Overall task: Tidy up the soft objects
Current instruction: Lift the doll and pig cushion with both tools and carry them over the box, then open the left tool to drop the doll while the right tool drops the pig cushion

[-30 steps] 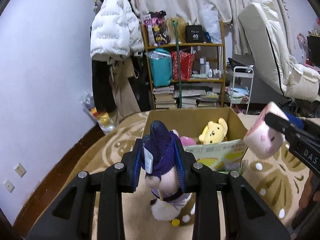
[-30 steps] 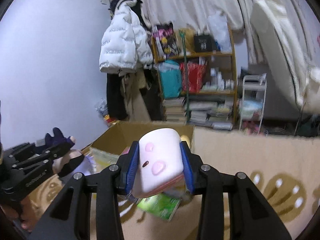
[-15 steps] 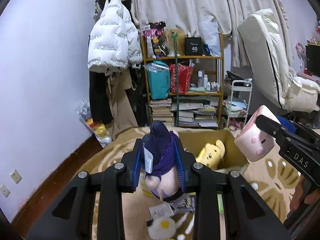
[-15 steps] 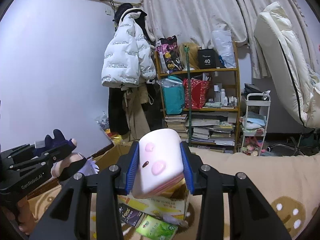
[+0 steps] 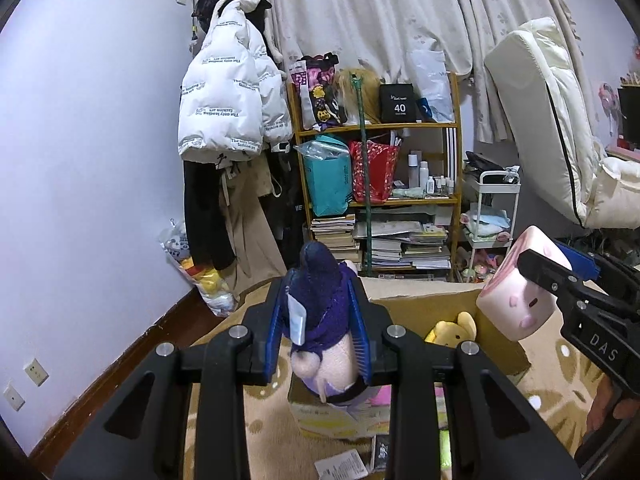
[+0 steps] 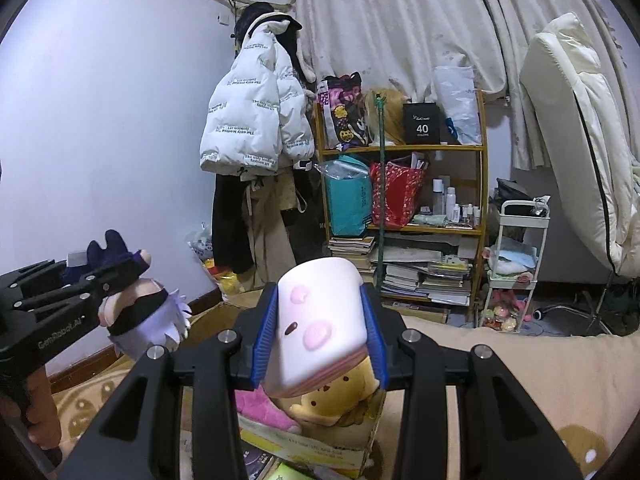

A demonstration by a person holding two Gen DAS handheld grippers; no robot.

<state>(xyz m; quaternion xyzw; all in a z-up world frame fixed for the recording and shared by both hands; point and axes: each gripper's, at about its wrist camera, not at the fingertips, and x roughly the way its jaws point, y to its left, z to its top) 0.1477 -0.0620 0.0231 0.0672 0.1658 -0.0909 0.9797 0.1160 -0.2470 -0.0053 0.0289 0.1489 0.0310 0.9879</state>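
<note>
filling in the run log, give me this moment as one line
left gripper: shut on purple-haired doll | right gripper: shut on pink block plush | cardboard box: holds yellow plush | phase: carrying both over box

Left tongs [image 5: 318, 338] clamped on a purple-haired plush doll [image 5: 320, 320], blue pads pressing both its sides. Beyond them, open cardboard box [image 5: 424, 304] on patterned carpet [image 5: 560, 364], yellow plush [image 5: 454, 328] inside. At right, right tongs [image 5: 532, 280] grip a pink-and-white block-shaped plush [image 5: 516, 306] above the box's right edge. Wooden shelf [image 5: 376, 124] against the far wall.
</note>
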